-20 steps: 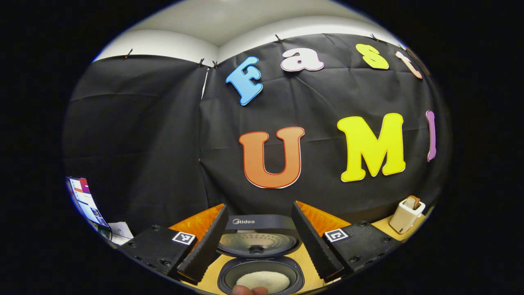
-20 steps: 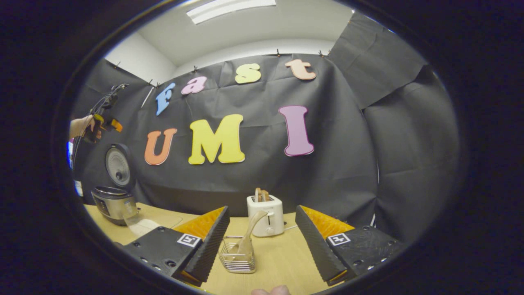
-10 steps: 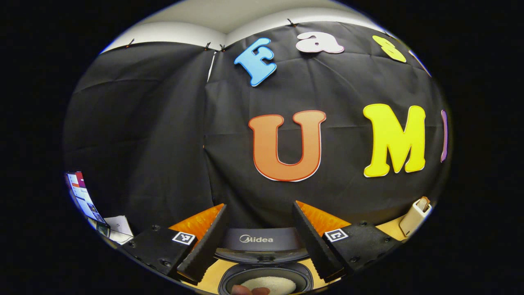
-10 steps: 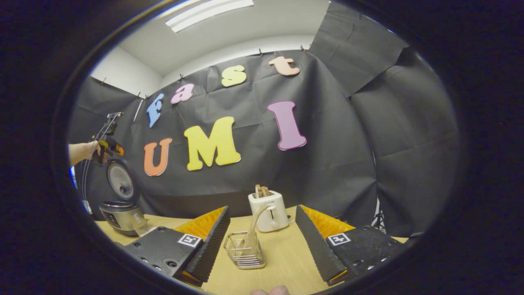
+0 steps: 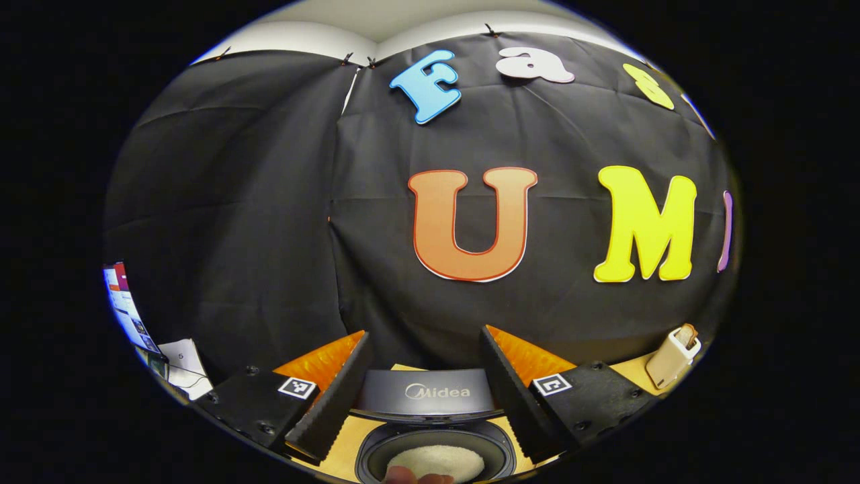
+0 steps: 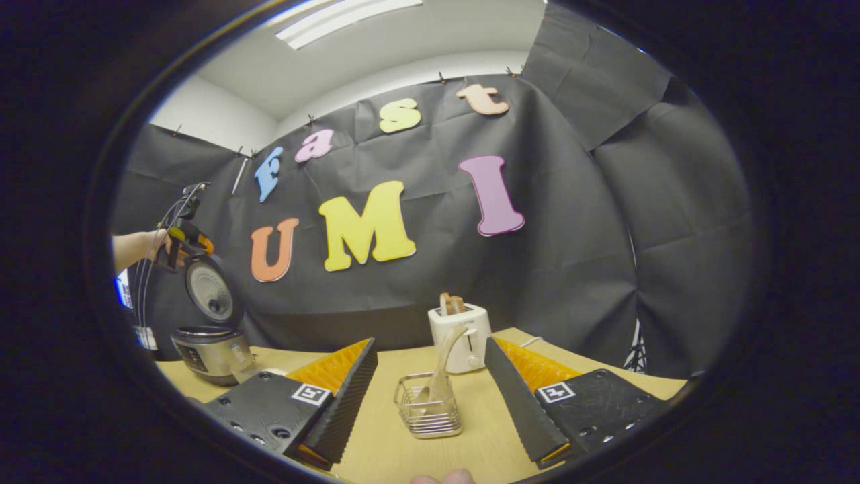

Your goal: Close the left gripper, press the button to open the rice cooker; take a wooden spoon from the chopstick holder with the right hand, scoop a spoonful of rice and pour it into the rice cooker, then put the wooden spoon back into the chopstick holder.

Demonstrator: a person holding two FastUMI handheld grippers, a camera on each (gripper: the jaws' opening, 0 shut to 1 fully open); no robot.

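Right gripper view: the right gripper [image 6: 430, 396], jaws wide and empty, frames the spoon [image 6: 440, 376] leaning in its holder [image 6: 430, 417] on the counter [image 6: 376, 457], lined up to grasp. Left gripper [image 5: 423, 383], also wide, hovers over the open cooker [image 5: 437, 457], rice inside.

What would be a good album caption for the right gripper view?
Open right gripper faces a wire chopstick holder with a wooden spoon; rice cooker open at far left.
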